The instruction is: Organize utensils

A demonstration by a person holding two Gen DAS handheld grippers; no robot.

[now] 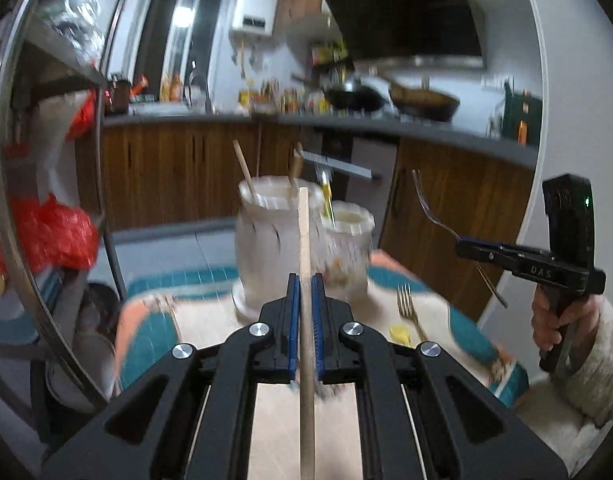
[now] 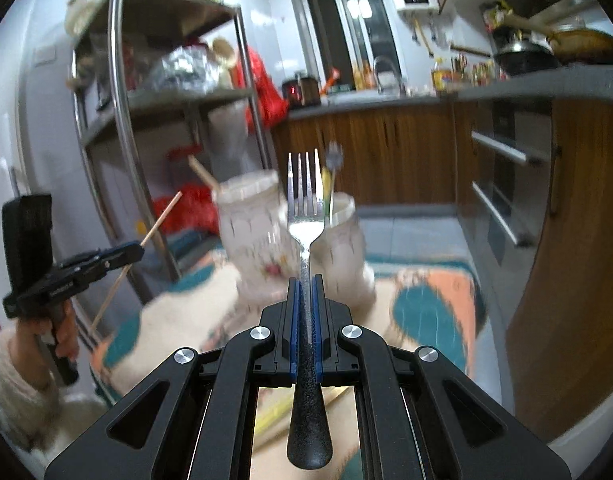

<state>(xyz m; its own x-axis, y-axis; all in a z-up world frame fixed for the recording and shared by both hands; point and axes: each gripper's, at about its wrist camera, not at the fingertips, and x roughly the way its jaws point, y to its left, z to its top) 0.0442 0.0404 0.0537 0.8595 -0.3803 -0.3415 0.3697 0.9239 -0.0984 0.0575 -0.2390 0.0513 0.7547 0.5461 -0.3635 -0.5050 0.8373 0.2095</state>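
On the far left of the left wrist view, metal shelf rack with red bags. Centre: left gripper clamped tight on a wooden chopstick, stick running upright between the blue pads. Beyond it, two pale jars on a patterned cloth: larger jar with wooden sticks in it, smaller jar just beside, to its right. Gold fork lies on the cloth. Far right: right gripper pinched shut on a silver fork, tines up, black handle toward camera.
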